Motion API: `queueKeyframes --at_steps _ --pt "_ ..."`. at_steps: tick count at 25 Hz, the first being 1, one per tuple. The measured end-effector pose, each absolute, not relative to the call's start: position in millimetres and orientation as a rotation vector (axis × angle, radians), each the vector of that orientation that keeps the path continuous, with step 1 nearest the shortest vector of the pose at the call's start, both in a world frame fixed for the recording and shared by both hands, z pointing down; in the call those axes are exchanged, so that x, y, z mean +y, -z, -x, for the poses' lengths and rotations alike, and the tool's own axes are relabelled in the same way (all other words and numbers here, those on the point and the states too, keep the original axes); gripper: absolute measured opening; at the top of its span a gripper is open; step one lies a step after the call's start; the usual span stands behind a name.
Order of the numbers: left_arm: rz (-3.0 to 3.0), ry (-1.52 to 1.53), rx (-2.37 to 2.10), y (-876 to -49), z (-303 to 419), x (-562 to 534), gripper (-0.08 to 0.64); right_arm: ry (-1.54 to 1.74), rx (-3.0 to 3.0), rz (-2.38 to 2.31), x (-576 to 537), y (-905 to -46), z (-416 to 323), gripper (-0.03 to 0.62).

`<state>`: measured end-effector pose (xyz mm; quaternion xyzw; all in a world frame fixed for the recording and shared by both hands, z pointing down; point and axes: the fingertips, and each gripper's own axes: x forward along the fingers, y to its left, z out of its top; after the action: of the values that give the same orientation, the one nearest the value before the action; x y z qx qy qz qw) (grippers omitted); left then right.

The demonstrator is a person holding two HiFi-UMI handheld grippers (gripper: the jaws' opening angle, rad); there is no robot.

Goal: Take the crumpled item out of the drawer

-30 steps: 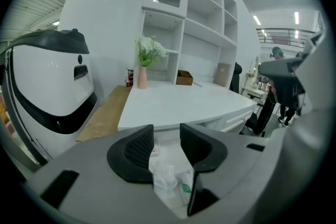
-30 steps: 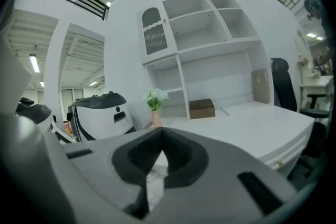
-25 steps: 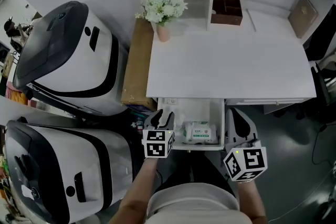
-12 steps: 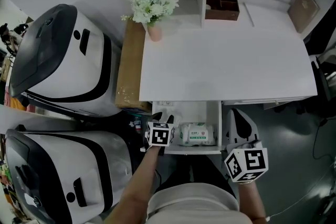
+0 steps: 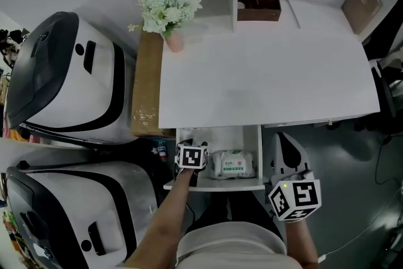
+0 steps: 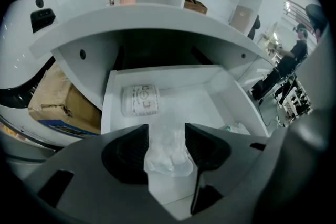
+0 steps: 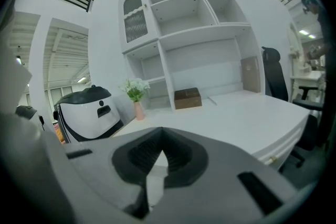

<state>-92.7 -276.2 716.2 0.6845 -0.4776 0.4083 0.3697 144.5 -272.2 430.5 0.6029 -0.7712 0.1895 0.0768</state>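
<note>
Because the white desk [image 5: 264,72] has its drawer [image 5: 214,185] already pulled out towards the person, the opening part of the job looks done. What remains is the pick itself.

The drawer is a shallow white tray. The head view shows it from above, with the left gripper [image 5: 191,142] reaching into its left end. The right gripper [image 5: 284,143] is held outside it, just off its right side, and takes no part at this point. Its own view shows the right gripper [image 7: 161,134] with its jaws brought together at the tips and nothing between them. They are aimed over the desk top rather than into the drawer.

The left gripper [image 6: 167,129] is the working one, and its jaws are spreading wider at this moment. Its view shows the crumpled item [image 6: 167,153], a small wad of thin white stuff, lying on the drawer floor right between them. The pads flank the wad closely but do not appear to press on it, so it is judged not yet gripped.

Two other things share the drawer and are not wanted. A pack of wipes [image 5: 233,165] lies in the middle, and a small labelled roll [image 6: 140,99] sits farther back, beyond the wad.

As far as can be judged, three steps are left. The left jaws must close on the wad, lift it clear of the drawer's rim, and carry it out without dragging its neighbours along.
</note>
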Motion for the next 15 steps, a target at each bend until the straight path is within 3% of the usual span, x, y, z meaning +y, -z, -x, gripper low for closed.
queueKeyframes --at_steps 15 --pt "-1.613 -1.202 -1.113 -775 88 -257 0.246 -0.629 -2.264 -1.808 -284 -450 -160 0.002"
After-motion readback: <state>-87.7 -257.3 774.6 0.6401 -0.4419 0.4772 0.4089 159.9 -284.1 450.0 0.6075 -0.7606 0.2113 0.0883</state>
